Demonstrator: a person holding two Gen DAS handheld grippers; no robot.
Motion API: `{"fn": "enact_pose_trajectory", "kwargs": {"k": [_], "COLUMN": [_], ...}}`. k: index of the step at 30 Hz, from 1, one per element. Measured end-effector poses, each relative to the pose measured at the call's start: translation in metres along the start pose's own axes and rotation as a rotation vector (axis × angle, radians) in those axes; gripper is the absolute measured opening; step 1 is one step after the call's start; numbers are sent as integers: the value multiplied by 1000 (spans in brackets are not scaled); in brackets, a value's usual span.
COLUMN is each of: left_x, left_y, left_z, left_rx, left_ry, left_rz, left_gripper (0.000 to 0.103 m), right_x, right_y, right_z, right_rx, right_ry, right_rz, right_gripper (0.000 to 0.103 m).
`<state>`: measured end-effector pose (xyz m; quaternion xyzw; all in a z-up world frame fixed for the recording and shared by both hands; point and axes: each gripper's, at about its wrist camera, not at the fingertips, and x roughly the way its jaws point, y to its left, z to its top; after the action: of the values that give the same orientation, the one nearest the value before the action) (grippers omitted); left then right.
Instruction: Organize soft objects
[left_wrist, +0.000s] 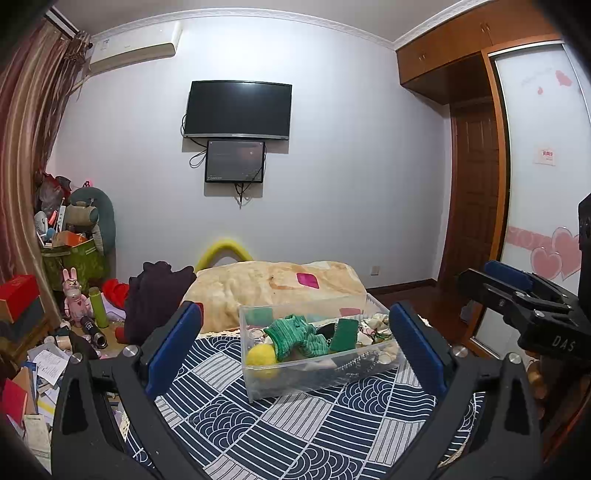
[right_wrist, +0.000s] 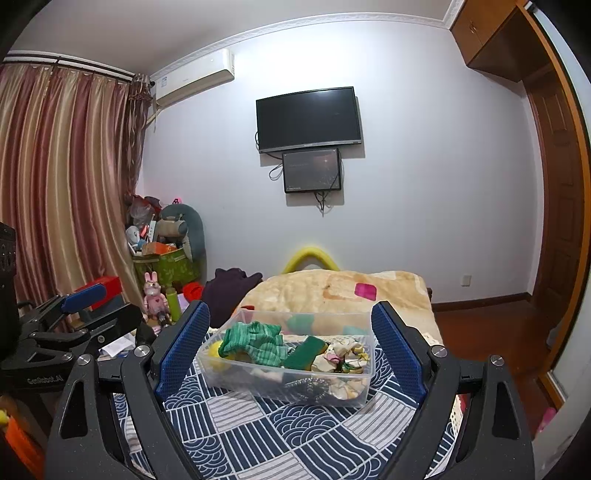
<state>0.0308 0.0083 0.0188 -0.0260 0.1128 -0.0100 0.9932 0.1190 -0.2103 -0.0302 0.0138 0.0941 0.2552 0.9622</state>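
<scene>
Clear bin (left_wrist: 317, 373) between hand-held gripper (left_wrist: 295, 343) fingers

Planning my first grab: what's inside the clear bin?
In the clear bin: a green knit piece on top, a yellow ball, a green sponge, floral fabric, dark beads. Items underneath are covered.

Wall-mounted television (left_wrist: 237, 110) with smaller screen (left_wrist: 235, 161) just below, air conditioner (right_wrist: 195, 76) high near striped curtain (right_wrist: 62, 177), pink rabbit toy (right_wrist: 155, 293) on cluttered floor, beige blanket (left_wrist: 273, 284), wooden door (left_wrist: 474, 192)
</scene>
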Motion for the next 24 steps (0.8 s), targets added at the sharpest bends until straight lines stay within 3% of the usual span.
{"fn": "enact_pose_trajectory", "kwargs": {"k": [12,15,24], "left_x": [-1,-2,-2], "left_y": [3,2,-2], "left_z": [1,1,0], "left_rx": [-11,-9,2], "left_ry": [-5,-5,0], "left_rz": [3,-1,-4], "left_gripper": [103,103,103], "right_x": [-4,-5,-3], "right_y": [0,0,2], "right_z": [1,1,0], "right_rx": [-3,-4,-10], "right_ry": [-18,-24,-22], "right_rz": [4,-1,-5], "right_gripper": [96,102,103]}}
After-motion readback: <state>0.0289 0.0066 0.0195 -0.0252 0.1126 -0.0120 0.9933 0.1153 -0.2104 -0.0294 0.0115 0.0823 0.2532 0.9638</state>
